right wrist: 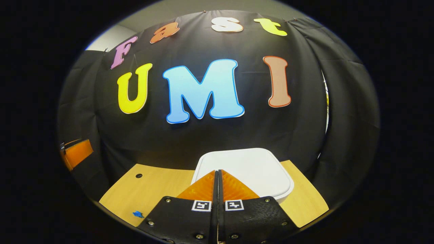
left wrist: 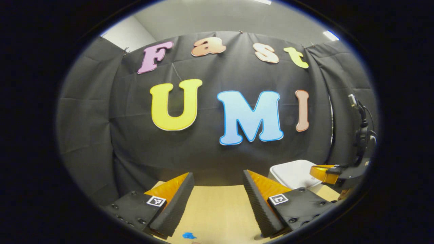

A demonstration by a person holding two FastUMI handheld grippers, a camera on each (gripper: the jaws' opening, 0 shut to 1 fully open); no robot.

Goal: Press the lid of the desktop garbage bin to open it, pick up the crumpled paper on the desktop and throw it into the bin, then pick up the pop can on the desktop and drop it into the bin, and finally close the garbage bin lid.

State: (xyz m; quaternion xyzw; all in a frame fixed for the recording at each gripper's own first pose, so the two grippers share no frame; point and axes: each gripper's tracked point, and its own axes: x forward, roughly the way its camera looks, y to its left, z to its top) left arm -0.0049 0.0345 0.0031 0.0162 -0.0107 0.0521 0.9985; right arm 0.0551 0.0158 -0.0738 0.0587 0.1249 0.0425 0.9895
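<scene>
Hovering clenched before the closed white bin (right wrist: 244, 169) on the wooden desktop (right wrist: 152, 189), right gripper (right wrist: 217, 176); released over bare wood, left gripper (left wrist: 218, 189).

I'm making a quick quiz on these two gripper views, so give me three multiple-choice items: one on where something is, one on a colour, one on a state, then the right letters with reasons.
1. In the right gripper view, where is the white plastic garbage bin with the rounded square lid?
A. Straight ahead of the right gripper
B. On the floor
C. Hanging on the wall

2. What colour is the small mark on the light wooden desktop?
A. Red
B. Blue
C. Green

3. How do the left gripper fingers stand?
A. Pressed together
B. Clamped on a can
C. Apart, nothing between them

Answers: 1 A, the bin sits on the desktop just beyond the closed fingertips. 2 B, the mark is blue in both views. 3 C, bare desktop shows between the spread fingers.
</scene>
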